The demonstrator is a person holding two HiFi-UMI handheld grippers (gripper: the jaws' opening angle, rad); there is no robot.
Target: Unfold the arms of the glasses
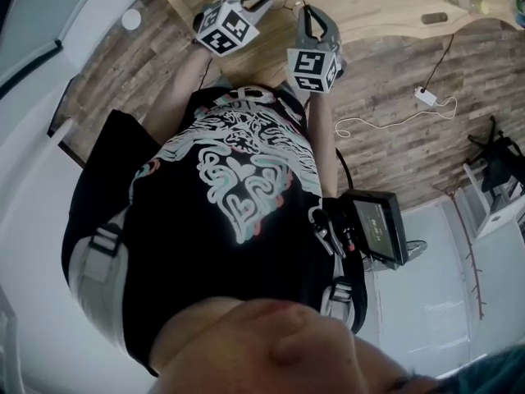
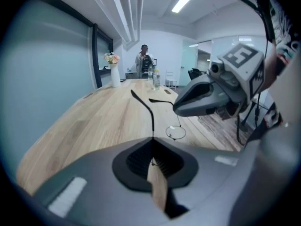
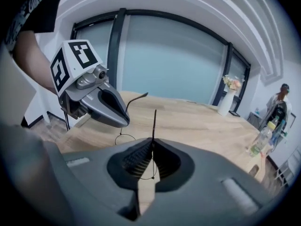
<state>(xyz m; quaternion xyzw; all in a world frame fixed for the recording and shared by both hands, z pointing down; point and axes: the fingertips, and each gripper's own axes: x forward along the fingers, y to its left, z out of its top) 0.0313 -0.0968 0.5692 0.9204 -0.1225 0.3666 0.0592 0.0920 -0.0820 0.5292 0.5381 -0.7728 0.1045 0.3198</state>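
**Left gripper view: glasses [image 2: 175, 133] pinched by both tools**

Left tool [image 2: 153, 142]: jaws closed tight on one thin black temple arm [image 2: 151, 117], which rises from the pads & curves off at its tip. Just beyond, a round wire-rim lens hangs over the light wooden desk [image 2: 94, 126]. Right tool [image 2: 181, 108] comes in from the right side, w/ the other arm [image 2: 160, 100] running to its nose. Right gripper view: its jaws are likewise shut on that arm, w/ the frame showing thru the gap below. Far end of desk: white vase [image 2: 115, 75] w/ flowers, bottles [image 2: 153, 78], a person [image 2: 144, 58] standing behind.
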